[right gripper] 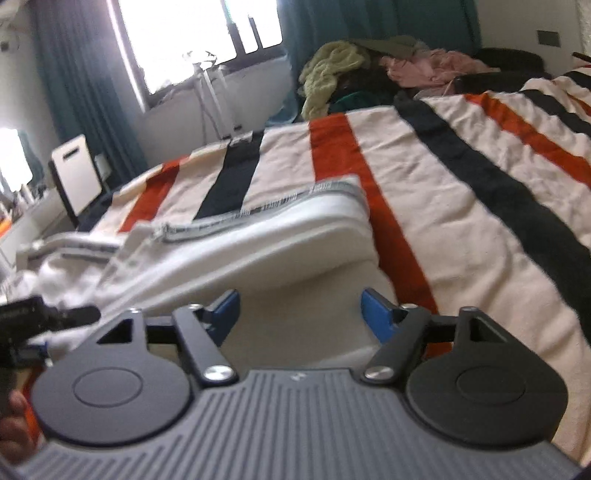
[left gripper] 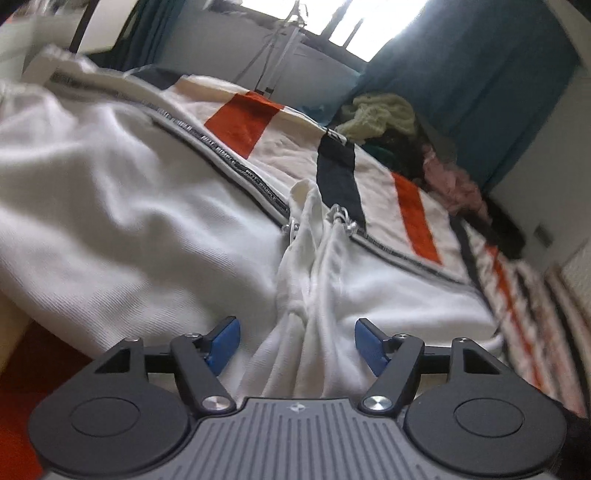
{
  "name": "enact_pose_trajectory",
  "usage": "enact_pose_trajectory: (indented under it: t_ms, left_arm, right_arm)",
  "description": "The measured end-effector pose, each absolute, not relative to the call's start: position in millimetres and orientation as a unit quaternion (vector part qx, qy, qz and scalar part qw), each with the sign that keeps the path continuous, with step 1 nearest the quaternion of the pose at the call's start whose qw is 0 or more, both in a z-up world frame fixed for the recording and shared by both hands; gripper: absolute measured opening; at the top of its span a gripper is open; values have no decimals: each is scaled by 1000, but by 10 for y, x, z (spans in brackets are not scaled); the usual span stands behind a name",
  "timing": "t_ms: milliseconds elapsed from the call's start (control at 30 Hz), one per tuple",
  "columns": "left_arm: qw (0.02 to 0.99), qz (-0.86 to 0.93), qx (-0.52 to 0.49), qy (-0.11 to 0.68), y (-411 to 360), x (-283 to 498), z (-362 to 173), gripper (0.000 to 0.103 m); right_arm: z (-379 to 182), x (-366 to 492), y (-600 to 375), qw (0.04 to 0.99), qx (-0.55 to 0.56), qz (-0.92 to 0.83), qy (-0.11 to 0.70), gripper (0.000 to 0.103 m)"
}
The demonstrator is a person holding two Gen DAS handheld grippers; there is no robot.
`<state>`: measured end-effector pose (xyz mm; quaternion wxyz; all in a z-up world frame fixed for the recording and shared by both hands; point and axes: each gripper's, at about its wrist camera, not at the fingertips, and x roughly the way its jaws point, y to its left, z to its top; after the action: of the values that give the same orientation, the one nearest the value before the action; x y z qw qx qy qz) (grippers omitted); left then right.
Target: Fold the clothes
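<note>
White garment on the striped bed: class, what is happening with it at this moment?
A person holds tongs in each hand over a white garment spread on a striped blanket. The left tongs are open, with a bunched ridge of the white cloth between the pads but not pinched. The right tongs are open over a folded part of the garment. A clothes pile waits behind.

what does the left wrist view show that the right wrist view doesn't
Only the left wrist view: a bunched fold of the white garment running between the open left gripper, and its zipper.
Only the right wrist view: the garment's folded edge before the open right gripper, plus a white board by the wall.
Both: the striped blanket, clothes pile, window and curtains.
</note>
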<state>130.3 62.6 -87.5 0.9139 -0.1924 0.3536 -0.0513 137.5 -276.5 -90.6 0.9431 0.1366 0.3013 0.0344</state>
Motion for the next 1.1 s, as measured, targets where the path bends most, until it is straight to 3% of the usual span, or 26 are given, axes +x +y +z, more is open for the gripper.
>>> enact_pose_trajectory:
  t_ms: [33,100,267,367,467,600,667,767,900,1100]
  left_arm:
    - [916,-50,-186,352,606,1265,-867,74]
    - [920,-47,-176,348,570,1189,-851,76]
    - [926,-17,-166,339,595,989,-599,76]
    - [929,12,-138,343,552,949,-325,83]
    - [923,12,-108,370,465,1037,46,80]
    - [939,7,-89,331,271,1034,592,94]
    - [944,-4,-59,324,94,1048,707,94]
    - [938,-11,-32,344,-96,1038,756,93]
    - [939,-14,-128,319,94,879,739,97]
    - [940,8,-93,328,275,746,250,98]
  right_arm:
    - [-960,1399,-2751,940,133,34,312,47]
    - [-1035,1425,-2745,938,128,25,320,42]
    - [-1064,1377,-2794,938,147,29,313,42]
    - [-1072,1359,-2801,939,147,32,310,42]
    - [-1079,1367,-2813,939,147,32,308,41]
    - [-1067,1360,-2797,941,135,34,308,40]
    - [-1063,1353,-2790,941,132,34,308,40]
    - [-1065,1341,-2788,942,131,33,307,40]
    - [-1038,1330,-2776,943,128,27,307,40]
    - [-1000,1270,-2834,942,149,25,300,42]
